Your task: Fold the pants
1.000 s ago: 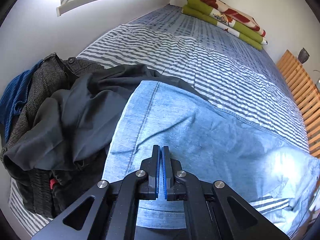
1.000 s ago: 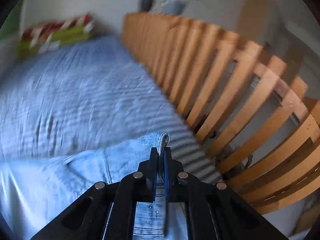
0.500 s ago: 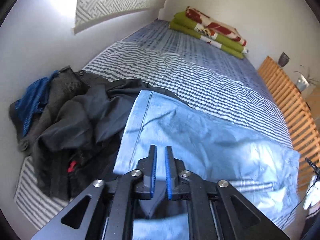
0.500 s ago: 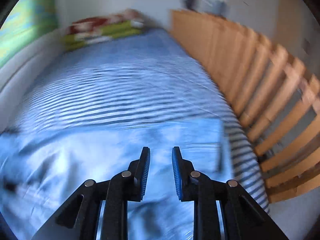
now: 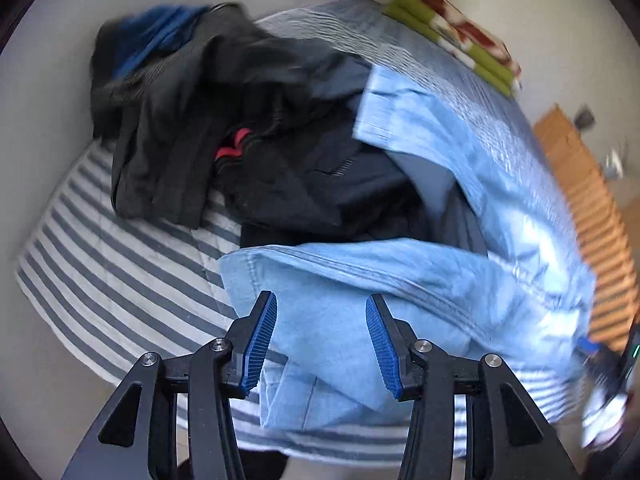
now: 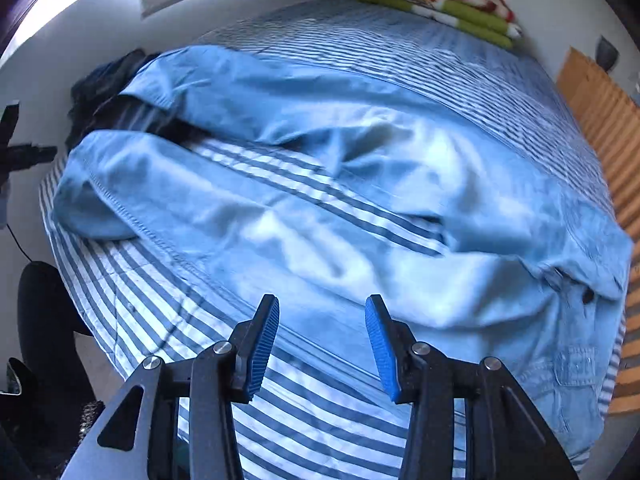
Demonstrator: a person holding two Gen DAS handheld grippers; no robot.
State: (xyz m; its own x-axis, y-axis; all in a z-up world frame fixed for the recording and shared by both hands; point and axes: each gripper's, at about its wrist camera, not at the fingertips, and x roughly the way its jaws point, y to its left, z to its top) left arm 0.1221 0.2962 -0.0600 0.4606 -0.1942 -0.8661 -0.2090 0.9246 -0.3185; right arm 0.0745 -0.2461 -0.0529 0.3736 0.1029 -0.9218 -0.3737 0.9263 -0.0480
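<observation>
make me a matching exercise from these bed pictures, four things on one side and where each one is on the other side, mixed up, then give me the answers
Things:
1. light blue jeans
2. dark clothes pile
3. green and red folded blanket
4. wooden slat rail

Places:
A. far end of the bed, against the wall
B. spread across the striped bedsheet, legs apart
C. along the bed's right edge in both views
D. heaped by the wall, partly under one jeans leg

Pairs: 1-B, 2-D, 3-A, 4-C
</observation>
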